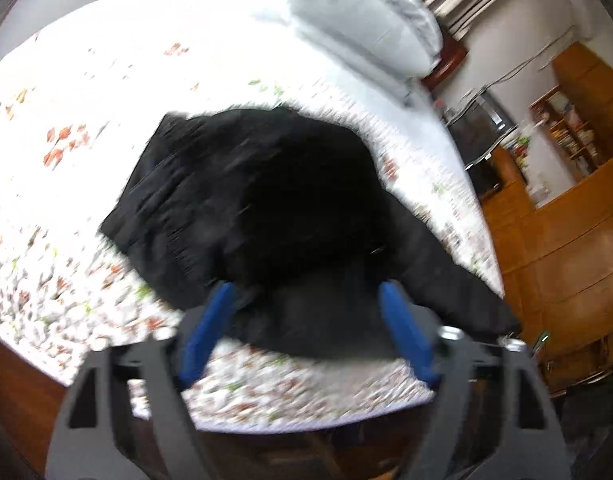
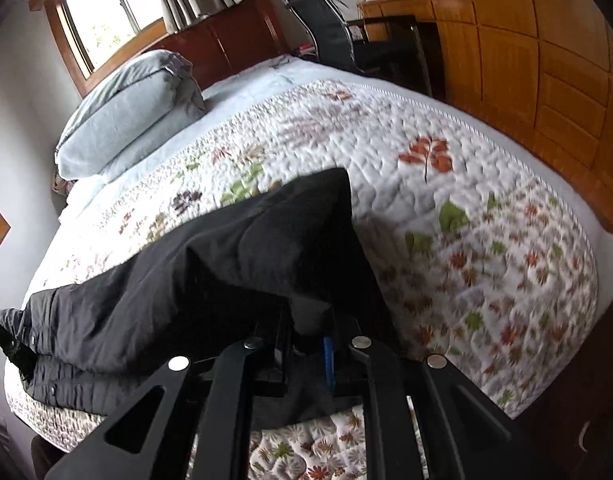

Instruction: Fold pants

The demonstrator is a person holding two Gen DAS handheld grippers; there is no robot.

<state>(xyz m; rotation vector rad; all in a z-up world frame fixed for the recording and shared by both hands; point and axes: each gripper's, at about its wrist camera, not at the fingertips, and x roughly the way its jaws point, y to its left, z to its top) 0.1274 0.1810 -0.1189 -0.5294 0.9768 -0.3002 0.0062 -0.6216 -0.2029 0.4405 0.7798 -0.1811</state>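
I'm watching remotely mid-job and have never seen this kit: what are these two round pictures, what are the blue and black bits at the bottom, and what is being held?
There is no robot arm: a person carries one pair of tongs in each hand, each with a wide-angle camera looking along its fingers.

The left wrist picture shows the left tongs, blue fingers spread apart and gripping nothing, just in front of the black pants on the flowered quilt. It is motion-blurred.

The right wrist picture shows the right tongs shut on the pants, lifting a fold of cloth off the quilt. Behind are a grey pillow, a dark headboard and wooden cabinets.
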